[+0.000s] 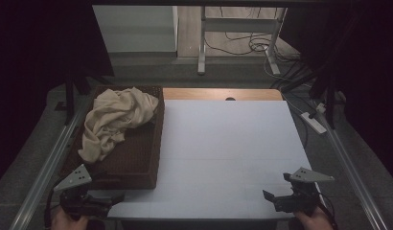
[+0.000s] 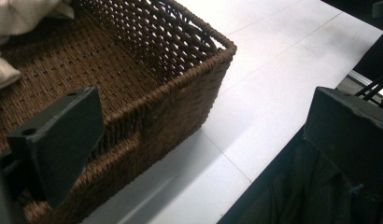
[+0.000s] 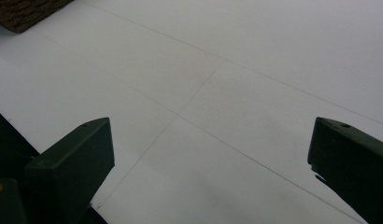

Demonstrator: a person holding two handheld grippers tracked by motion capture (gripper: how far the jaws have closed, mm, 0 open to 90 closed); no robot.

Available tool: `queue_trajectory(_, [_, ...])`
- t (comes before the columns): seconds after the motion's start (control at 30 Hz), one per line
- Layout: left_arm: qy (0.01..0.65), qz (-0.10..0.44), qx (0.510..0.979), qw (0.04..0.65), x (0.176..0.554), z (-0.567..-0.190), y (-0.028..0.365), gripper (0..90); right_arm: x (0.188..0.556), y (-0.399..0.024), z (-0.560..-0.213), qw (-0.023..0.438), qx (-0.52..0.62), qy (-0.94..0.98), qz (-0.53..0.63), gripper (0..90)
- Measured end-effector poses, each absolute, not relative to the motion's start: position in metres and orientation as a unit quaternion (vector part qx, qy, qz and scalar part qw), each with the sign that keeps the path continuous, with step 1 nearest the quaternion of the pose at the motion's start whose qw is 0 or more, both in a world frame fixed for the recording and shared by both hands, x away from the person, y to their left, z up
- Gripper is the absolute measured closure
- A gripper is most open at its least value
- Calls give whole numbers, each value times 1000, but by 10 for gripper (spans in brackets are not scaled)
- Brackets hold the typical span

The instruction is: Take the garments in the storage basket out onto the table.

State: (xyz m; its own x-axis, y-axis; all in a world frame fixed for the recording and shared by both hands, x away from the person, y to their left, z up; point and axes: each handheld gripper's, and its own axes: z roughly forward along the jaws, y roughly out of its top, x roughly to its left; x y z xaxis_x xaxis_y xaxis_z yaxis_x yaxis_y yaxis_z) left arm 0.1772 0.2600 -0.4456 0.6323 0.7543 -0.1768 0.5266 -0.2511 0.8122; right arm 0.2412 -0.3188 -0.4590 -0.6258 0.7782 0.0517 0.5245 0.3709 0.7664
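Note:
A brown wicker basket [image 1: 137,158] stands on the left part of the white table [image 1: 228,148]. A crumpled cream cloth [image 1: 115,120] lies in its far half. My left gripper [image 1: 113,199] is held at the table's near left corner, just in front of the basket, open and holding nothing. In the left gripper view the basket's near corner [image 2: 180,70] sits between the wide-apart jaws of this gripper [image 2: 203,135], and the cloth [image 2: 12,28] shows at top left. My right gripper [image 1: 272,196] hovers open over the near right of the table. Its jaws [image 3: 210,154] frame bare white surface.
A wooden strip [image 1: 223,94] runs along the table's far edge. Metal rails [image 1: 51,158] flank both sides. Beyond the table are desk legs [image 1: 202,43] and cables [image 1: 252,45] on the floor, and a power strip [image 1: 313,122] lies at the right. The basket's corner [image 3: 26,11] shows in the right gripper view.

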Motion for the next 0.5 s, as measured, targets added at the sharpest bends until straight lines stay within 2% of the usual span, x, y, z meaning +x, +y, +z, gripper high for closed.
queue_trajectory(0.3, [410, 146, 786, 440, 185, -443, 258, 0, 242, -321, -459, 156, 412, 805, 397, 8])
queue_trajectory(0.5, [414, 147, 774, 457, 189, -440, 260, 0, 243, -320, -459, 155, 412, 807, 394, 8])
